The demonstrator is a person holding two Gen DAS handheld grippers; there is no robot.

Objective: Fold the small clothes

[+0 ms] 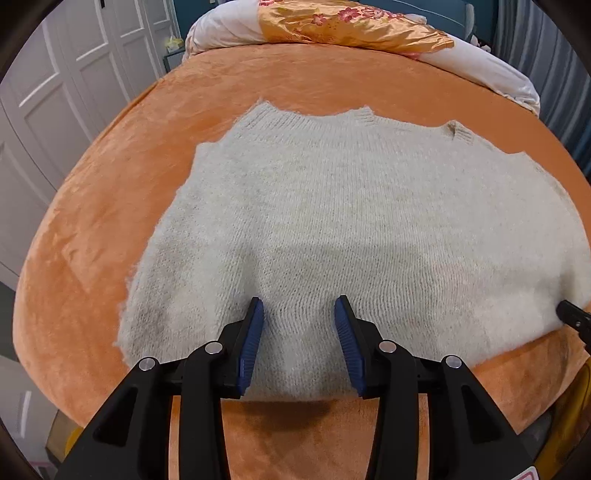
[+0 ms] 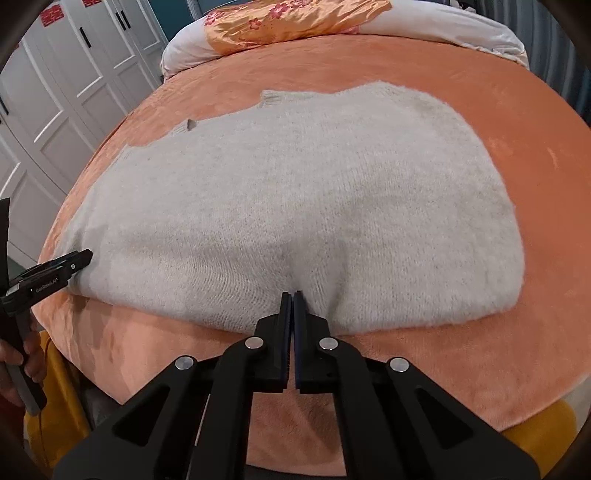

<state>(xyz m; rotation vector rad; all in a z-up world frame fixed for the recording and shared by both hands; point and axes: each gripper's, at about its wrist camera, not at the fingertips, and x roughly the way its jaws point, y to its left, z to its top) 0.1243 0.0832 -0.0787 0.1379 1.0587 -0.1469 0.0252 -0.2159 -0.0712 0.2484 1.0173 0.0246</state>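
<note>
A fuzzy cream sweater [image 1: 332, 221] lies spread flat on an orange bed [image 1: 110, 221], its ribbed neckline toward the far side and its hem along the near edge. The left gripper [image 1: 299, 314] hovers over the hem with its blue-padded fingers [image 1: 253, 332] partly apart; knit shows between them, but the pads do not press on it. The right gripper [image 2: 292, 306] has its fingers closed together at the hem, where the knit puckers; whether it pinches any fabric is unclear. A hand [image 2: 22, 362] holds the left gripper's handle. White pillows [image 1: 229, 27] with a flowered orange cloth [image 1: 351, 27] sit at the far end.
</note>
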